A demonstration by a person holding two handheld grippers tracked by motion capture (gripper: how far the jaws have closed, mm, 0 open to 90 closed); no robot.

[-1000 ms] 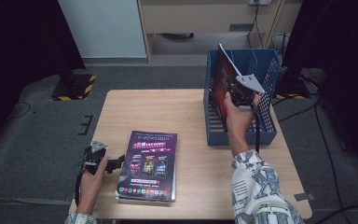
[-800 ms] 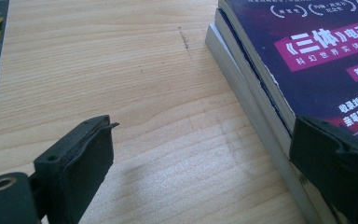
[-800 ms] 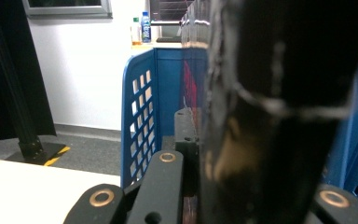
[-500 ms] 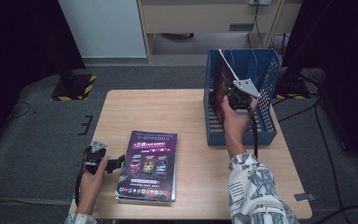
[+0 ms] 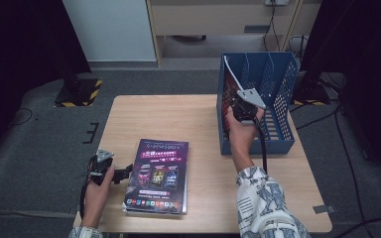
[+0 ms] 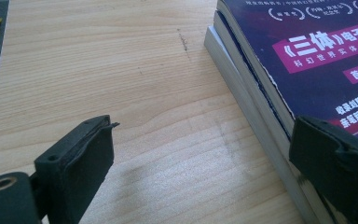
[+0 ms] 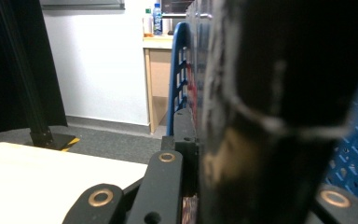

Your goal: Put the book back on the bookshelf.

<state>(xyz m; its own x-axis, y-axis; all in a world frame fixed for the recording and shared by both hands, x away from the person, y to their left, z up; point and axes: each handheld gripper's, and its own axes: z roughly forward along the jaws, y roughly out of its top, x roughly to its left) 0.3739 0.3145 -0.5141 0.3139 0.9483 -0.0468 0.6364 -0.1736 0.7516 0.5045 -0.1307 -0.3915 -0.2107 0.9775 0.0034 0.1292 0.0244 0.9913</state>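
A stack of books [image 5: 158,174] with a dark purple cover lies flat on the wooden table [image 5: 178,119], front left. My left gripper [image 5: 123,172] rests at the stack's left edge. In the left gripper view it [image 6: 205,172] is open, with one jaw over bare wood and the other over the edge of the books [image 6: 307,60]. A blue file rack [image 5: 280,99] stands at the table's back right. My right gripper [image 5: 239,106] is shut on a dark book [image 5: 231,79] standing upright in the rack's leftmost slot. Its spine [image 7: 270,116] stands close before the right gripper [image 7: 242,154].
A cable [image 5: 264,148] trails from the right gripper along the sleeve. Off the table's back left a black stand with a yellow-striped base [image 5: 77,94] sits on the grey floor. A white wall panel and a wooden cabinet [image 5: 218,20] are behind the table.
My right hand has shifted left and down, lowering the book deeper into the rack's left slot. The left gripper and the stack have not moved.
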